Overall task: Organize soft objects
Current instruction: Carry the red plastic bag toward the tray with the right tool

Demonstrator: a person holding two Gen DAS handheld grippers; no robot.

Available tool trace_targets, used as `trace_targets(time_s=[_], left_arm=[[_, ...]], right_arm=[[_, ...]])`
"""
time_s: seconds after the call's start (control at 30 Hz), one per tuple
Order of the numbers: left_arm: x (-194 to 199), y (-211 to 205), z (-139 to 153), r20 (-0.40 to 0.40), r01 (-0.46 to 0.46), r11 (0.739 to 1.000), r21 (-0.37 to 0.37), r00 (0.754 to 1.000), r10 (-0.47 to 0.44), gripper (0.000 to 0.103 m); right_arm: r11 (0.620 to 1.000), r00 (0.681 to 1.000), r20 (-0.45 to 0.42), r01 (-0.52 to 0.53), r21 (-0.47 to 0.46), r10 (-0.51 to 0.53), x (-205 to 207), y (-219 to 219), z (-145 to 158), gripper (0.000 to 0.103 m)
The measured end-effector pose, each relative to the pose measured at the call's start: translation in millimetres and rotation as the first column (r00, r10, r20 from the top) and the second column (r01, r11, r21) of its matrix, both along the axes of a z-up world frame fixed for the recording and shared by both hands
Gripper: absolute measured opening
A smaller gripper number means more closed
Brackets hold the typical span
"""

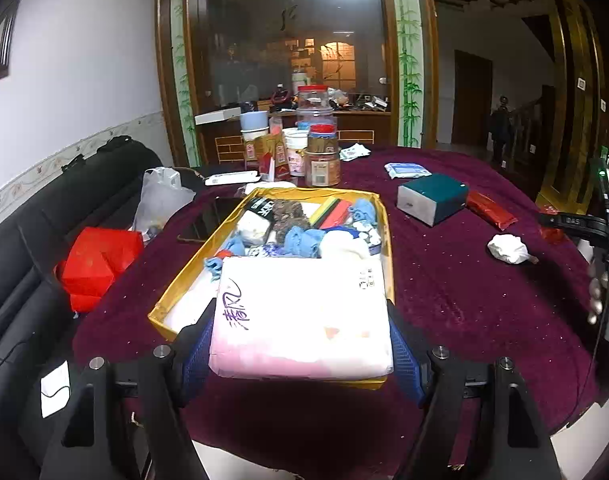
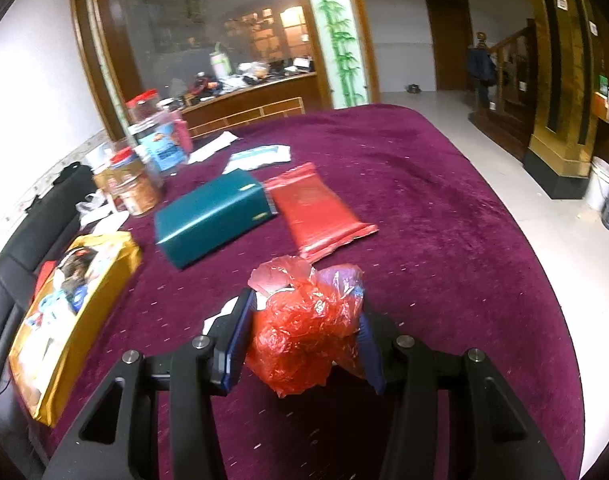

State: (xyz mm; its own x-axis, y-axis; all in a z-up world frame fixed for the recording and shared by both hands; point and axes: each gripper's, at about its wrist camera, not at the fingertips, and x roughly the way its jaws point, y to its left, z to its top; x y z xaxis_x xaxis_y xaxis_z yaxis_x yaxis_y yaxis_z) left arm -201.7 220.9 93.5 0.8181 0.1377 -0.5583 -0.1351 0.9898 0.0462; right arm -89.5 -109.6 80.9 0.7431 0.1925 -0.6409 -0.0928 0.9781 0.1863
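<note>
Tissue pack, white and pink with dark writing, sits between the blue pads of the left hand-held gripper, which is closed on its two sides. The pack is at the near end of the yellow box, above its edge. The box stands on the bench, which has a dark red cloth. Inside the box, further away, lie blue cloth pieces, a white soft bundle, a brown fluffy thing and coloured sponges.

The right hand-held gripper is closed about half way on a crumpled red plastic bag, and the bag bulges out in front of the pads. In the right wrist view the bag is above the cloth, and I cannot tell if it touches it. Behind it lie a red flat packet and a teal box, just beside each other. A white crumpled bundle lies on the cloth well apart from the yellow box, to its right. Jars stand at the far edge of the bench.
</note>
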Motion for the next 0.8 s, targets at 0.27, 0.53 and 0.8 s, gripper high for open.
trace_targets(time_s=[0.27,0.53,0.8], left_arm=[[-2.9,10.7,2.8,0.006,-0.020,1.000,-0.007,1.000,0.020,0.079],[-3.1,23.0,2.2,0.007,-0.041,0.999,-0.015,0.999,0.041,0.079],[0.4,44.9,-5.4,-0.009,-0.083,0.995,-0.048,0.997,0.083,0.079]], right_arm=[[0.992,0.992,0.029,-0.123,0.023,0.123,-28.2,38.4,14.7,0.047],[0.970,0.970,0.035,-0.242,0.011,0.241,-46.1,83.3,19.8,0.047],[0.940,0.940,0.031,-0.341,0.015,0.341,-55.6,126.5,25.6,0.047]])
